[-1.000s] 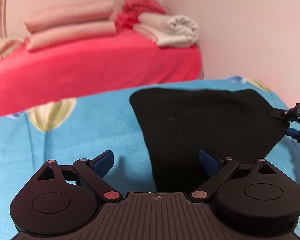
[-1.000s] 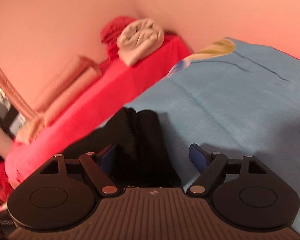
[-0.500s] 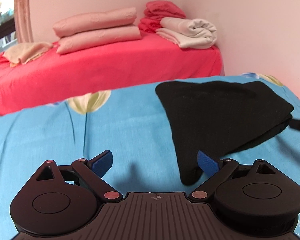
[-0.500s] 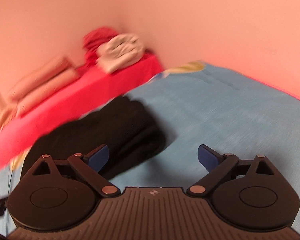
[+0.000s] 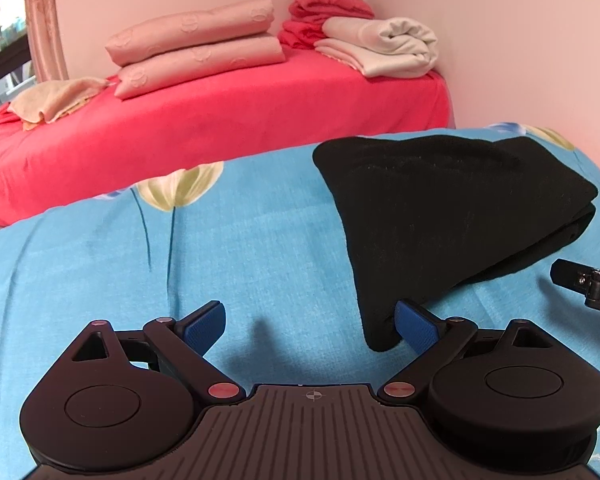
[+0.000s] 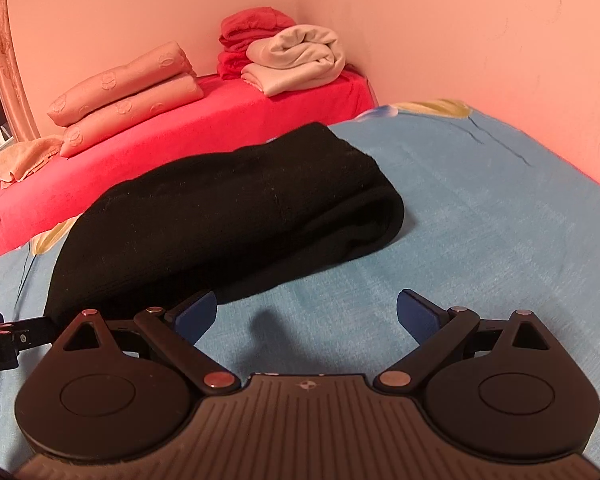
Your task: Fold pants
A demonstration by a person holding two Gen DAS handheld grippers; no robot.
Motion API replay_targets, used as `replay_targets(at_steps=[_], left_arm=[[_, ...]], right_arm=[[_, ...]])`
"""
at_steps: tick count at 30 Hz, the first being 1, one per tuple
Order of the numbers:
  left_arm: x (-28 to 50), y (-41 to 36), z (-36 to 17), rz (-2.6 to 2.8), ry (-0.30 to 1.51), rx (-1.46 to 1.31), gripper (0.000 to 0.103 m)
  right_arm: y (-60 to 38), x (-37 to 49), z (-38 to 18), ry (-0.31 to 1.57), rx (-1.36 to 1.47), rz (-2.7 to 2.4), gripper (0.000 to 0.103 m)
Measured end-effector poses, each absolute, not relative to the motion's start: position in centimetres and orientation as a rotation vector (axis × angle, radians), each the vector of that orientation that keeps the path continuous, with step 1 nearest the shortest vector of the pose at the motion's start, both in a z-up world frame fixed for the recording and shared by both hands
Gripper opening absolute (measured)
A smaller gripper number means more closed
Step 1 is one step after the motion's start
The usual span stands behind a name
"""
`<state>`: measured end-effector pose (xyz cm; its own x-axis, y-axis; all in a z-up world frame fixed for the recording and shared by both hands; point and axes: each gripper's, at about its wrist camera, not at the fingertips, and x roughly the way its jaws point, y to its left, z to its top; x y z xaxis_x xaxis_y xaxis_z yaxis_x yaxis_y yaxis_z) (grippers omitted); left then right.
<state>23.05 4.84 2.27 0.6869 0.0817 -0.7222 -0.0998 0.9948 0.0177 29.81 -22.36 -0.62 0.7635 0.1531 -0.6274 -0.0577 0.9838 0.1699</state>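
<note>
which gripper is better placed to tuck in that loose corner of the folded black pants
Left, probably. The left gripper is open with the pants' pointed corner right beside its pad. The right gripper, also open, faces bare blue sheet, with the pants off to its side.

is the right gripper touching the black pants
Apart. The right wrist view shows the right gripper open over bare blue sheet, with the folded black pants lying beyond its left finger.
</note>
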Motion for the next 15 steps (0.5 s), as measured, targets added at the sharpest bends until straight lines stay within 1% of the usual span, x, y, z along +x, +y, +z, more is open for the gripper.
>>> replay_targets(at_steps=[15], left_arm=[[23.6,3.9,0.7,0.094,0.866,0.015,0.103]], right_arm=[[-22.5,30.1,-1.3,0.717,0.147,0.125,0.098]])
